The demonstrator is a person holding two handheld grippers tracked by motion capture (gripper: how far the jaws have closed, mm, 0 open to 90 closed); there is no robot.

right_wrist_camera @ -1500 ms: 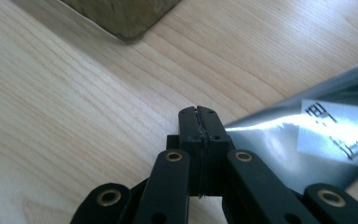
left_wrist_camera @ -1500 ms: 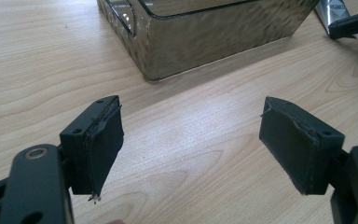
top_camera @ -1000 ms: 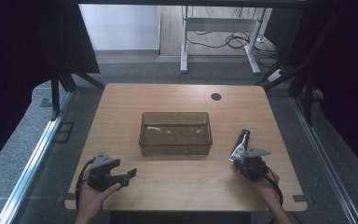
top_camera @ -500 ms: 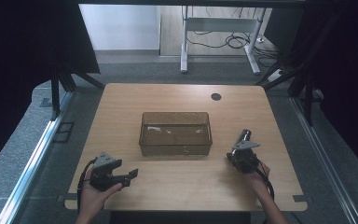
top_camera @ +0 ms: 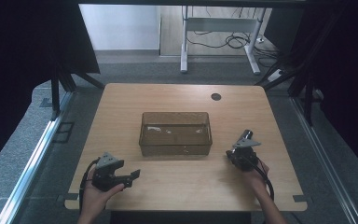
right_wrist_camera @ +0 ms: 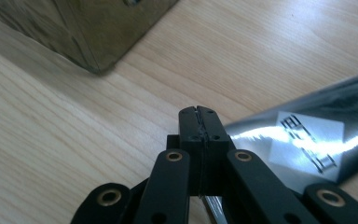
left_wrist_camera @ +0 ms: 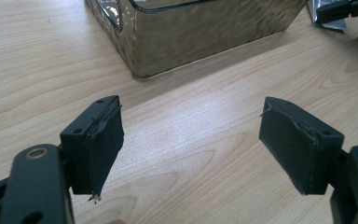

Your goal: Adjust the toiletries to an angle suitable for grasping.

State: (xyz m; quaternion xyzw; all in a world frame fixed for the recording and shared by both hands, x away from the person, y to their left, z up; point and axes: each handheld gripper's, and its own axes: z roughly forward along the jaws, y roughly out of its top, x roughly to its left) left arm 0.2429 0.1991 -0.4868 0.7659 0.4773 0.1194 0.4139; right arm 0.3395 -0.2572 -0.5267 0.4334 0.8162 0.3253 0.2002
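A clear brown-tinted plastic box (top_camera: 175, 150) stands in the middle of the wooden table (top_camera: 177, 98). My left gripper (top_camera: 133, 177) rests near the front left edge; its jaws stand wide open with bare wood between them (left_wrist_camera: 191, 140), pointing at the box's near corner (left_wrist_camera: 200, 32). My right gripper (top_camera: 233, 155) sits just right of the box's front right corner. Its jaws (right_wrist_camera: 199, 112) are pressed together on the edge of a shiny silver pouch (right_wrist_camera: 307, 140) with a white label, which lies flat to their right. The pouch (left_wrist_camera: 325, 22) also peeks in at the left gripper view's top right.
A small dark round hole (top_camera: 216, 96) sits in the tabletop at the back right. The box corner (right_wrist_camera: 88, 28) is close ahead and left of the right jaws. Grey floor, a metal rail (top_camera: 32, 154) and desk legs (top_camera: 184, 46) surround the table.
The right gripper has crept a little forward and left, toward the box's corner. The left gripper has stayed where it was.
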